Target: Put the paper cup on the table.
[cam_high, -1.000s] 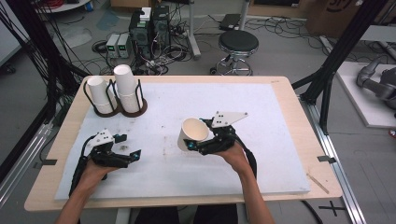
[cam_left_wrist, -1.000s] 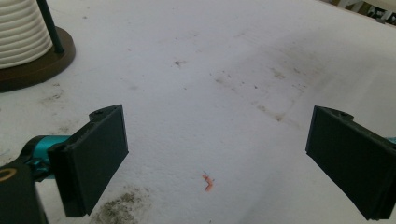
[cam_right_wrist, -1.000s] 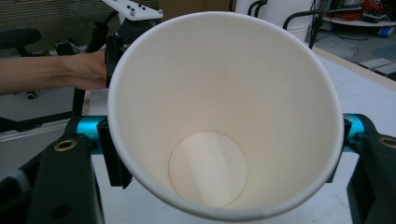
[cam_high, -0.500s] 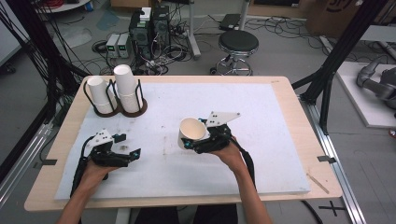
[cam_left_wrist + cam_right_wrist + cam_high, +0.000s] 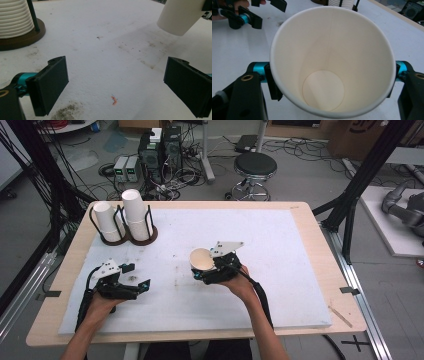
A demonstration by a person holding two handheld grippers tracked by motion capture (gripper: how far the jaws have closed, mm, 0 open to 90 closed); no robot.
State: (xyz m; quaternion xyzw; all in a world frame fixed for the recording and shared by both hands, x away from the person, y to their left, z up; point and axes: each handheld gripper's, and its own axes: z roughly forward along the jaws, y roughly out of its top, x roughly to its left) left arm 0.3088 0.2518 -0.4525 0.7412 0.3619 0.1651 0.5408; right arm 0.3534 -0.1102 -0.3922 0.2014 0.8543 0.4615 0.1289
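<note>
Far left, upper part of the high view: two stacks of white cups (image 5: pixel 124 217) standing in a dark holder (image 5: pixel 150 234) on the white mat (image 5: pixel 300 255). Lower left: left gripper (image 5: pixel 142 287) low over the mat, jaws spread wide, nothing between them. Just bare, dirty mat and a tiny orange scrap (image 5: pixel 114 100) seen past those jaws in the left gripper view.

Middle of the high view: right gripper (image 5: pixel 199 272) with its jaws squeezed onto a paper cup (image 5: pixel 202 259), one on each side of the wall, a little below the rim. Cup tipped, mouth facing up and toward the camera, lifted just off the mat. Empty inside, round bottom plain to see in the right gripper view (image 5: pixel 323 93).

Probably very light, thin and easy to crush. Rim likely the stiffest part, so best held close under it. Soft squeeze only, or a dented wall. Smooth sides, maybe a bit slippery.

Right side: only mat and the wooden table edge (image 5: pixel 325 270).
</note>
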